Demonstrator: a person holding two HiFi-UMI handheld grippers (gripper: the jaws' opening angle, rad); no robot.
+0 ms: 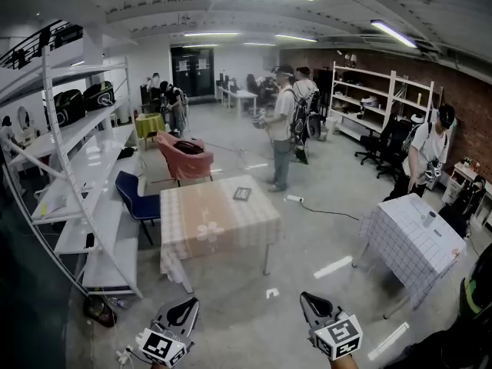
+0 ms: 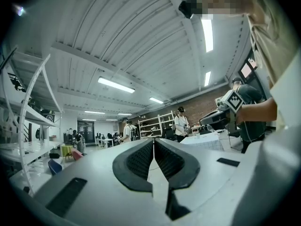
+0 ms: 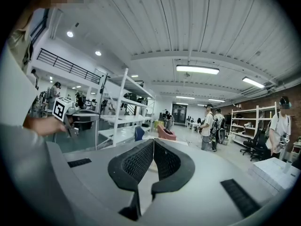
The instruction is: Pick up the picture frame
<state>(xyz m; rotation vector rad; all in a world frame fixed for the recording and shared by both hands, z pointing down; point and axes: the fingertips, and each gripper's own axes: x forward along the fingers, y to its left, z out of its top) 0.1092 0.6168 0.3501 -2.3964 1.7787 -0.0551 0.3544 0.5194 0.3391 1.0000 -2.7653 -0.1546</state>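
Plainly, both my claws are pressed together and empty: the left gripper (image 1: 187,306) at 7 o'clock, the right gripper (image 1: 309,300) at 5. The frame (image 1: 242,194) lies flat at 12 o'clock, on the far right part of the table (image 1: 192,241), well apart from me.

Risks, as I judge them:
- If I arrive with the jaws unopened, I would shove the frame along the cloth toward the far edge it lies near.
- A flat frame gives little lip to pinch, so I may catch the cloth instead.
- A person (image 1: 283,121) stands just beyond the table at 1 o'clock.
- The cable (image 1: 327,208) crosses the floor at 2, and I could trip on it.

For room:
- The shelf (image 1: 84,148) walls off 9 to 10 o'clock.
- A chair (image 1: 138,198) sits just beside the table's left side.
- Bare floor leads straight to the near edge.
- A second table (image 1: 407,244) blocks 3 o'clock.
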